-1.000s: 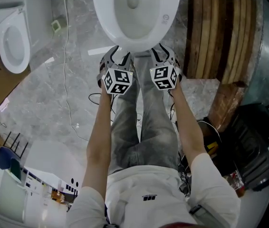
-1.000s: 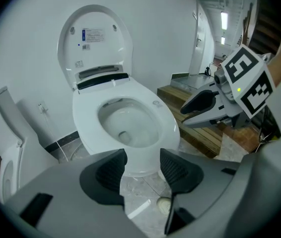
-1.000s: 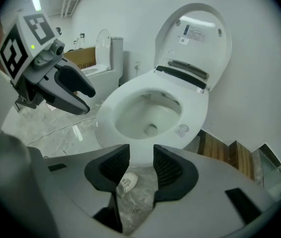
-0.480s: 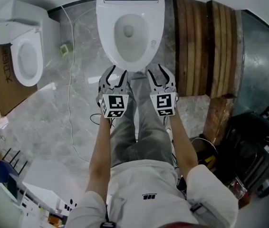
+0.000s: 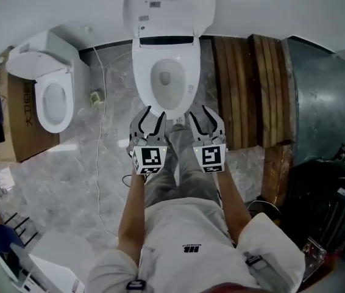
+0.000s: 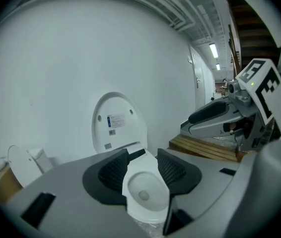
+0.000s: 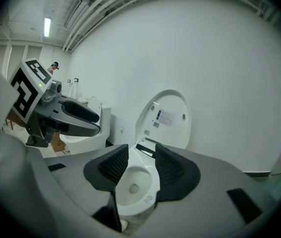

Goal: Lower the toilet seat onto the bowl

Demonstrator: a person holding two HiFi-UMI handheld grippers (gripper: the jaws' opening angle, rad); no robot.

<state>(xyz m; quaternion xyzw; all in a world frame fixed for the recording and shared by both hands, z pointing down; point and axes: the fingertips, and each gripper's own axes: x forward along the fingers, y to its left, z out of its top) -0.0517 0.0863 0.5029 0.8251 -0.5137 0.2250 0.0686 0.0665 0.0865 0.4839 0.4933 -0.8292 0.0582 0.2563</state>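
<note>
White toilet seat point(image 5: 167, 5) raised upright; bowl point(image 5: 142, 72) uncovered.

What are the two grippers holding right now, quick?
Left gripper: open, jaws closing, nothing between them.
Right gripper: open, holding nothing.

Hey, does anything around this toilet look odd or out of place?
Yes: a second toilet stands at the left beside a cardboard box, and a white cable trails across the marble floor.
</note>
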